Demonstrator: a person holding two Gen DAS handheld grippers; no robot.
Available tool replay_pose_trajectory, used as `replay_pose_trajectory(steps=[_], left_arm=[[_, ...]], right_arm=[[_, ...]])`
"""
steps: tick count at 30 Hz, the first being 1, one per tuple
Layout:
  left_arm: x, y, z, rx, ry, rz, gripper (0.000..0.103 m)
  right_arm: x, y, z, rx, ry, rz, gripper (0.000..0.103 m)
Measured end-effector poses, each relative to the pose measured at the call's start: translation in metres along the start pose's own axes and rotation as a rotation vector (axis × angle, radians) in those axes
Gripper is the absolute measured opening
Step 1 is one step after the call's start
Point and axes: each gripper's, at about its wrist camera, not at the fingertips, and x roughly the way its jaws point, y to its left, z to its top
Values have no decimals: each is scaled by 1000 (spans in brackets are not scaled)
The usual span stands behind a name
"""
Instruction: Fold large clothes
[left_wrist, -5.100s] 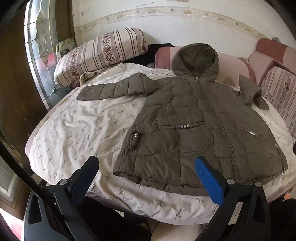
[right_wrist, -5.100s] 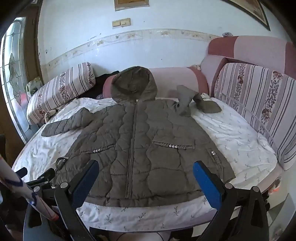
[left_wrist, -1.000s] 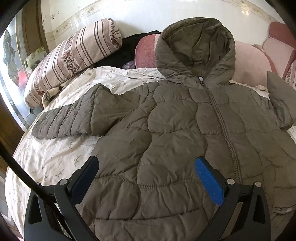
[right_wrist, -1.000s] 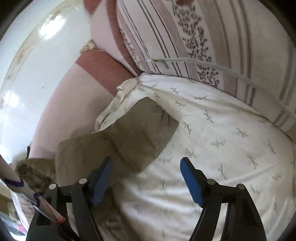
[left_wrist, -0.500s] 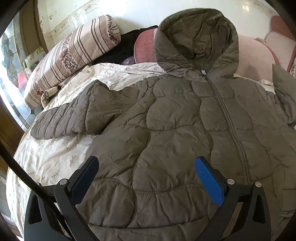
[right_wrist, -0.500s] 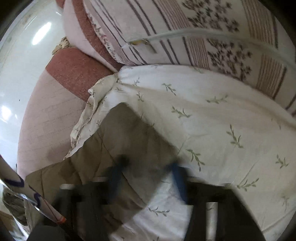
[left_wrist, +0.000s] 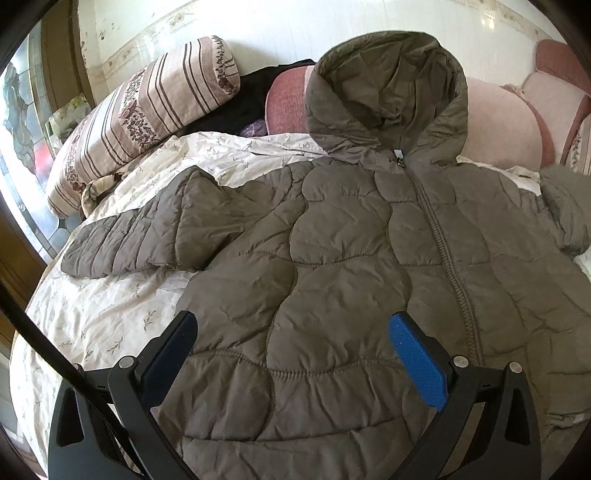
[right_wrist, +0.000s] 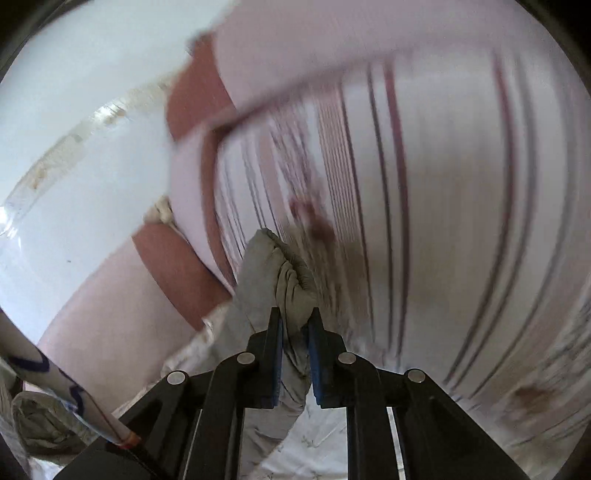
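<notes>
An olive quilted hooded jacket (left_wrist: 351, 266) lies front-up on a flowered bedsheet (left_wrist: 110, 317), hood against the cushions, one sleeve (left_wrist: 147, 232) stretched out to the left. My left gripper (left_wrist: 291, 328) hovers open over the jacket's chest with nothing between its blue pads. In the right wrist view my right gripper (right_wrist: 295, 325) is shut on the cuff of the jacket's other sleeve (right_wrist: 280, 273), which bunches up out of the pads and is lifted off the sheet. That view is blurred by motion.
A striped bolster (left_wrist: 147, 110) lies at the back left, pink cushions (left_wrist: 498, 122) behind the hood. A striped cushion (right_wrist: 443, 203) fills the right wrist view, close ahead. A window (left_wrist: 22, 122) stands at the far left, beyond the bed's edge.
My right gripper closed on the sleeve cuff that lay on the sheet and lifted it, tilting upward toward the striped cushion. The left gripper stayed over the jacket's chest.
</notes>
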Motion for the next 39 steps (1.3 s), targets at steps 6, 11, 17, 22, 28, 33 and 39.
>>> replay_pose_trajectory(steps=[6, 11, 17, 22, 28, 33, 39], left_arm=[[-8, 14, 3, -41, -6, -8, 103], [-10, 32, 4, -89, 2, -8, 103], [-12, 50, 5, -130, 2, -3, 103], [-12, 64, 6, -157, 6, 6, 103], [-10, 85, 8, -225, 15, 38, 103], [-4, 93, 8, -249, 33, 51, 103], [8, 91, 6, -248, 66, 47, 103]], right_arm=[[-79, 59, 7, -61, -25, 221, 13], [-130, 142, -36, -147, 47, 464, 13], [-173, 235, -118, -262, 194, 718, 13], [-174, 294, -217, -348, 351, 825, 13], [-119, 340, -336, -408, 561, 793, 13], [-86, 356, -396, -450, 728, 790, 21], [-103, 331, -354, -462, 619, 816, 65]])
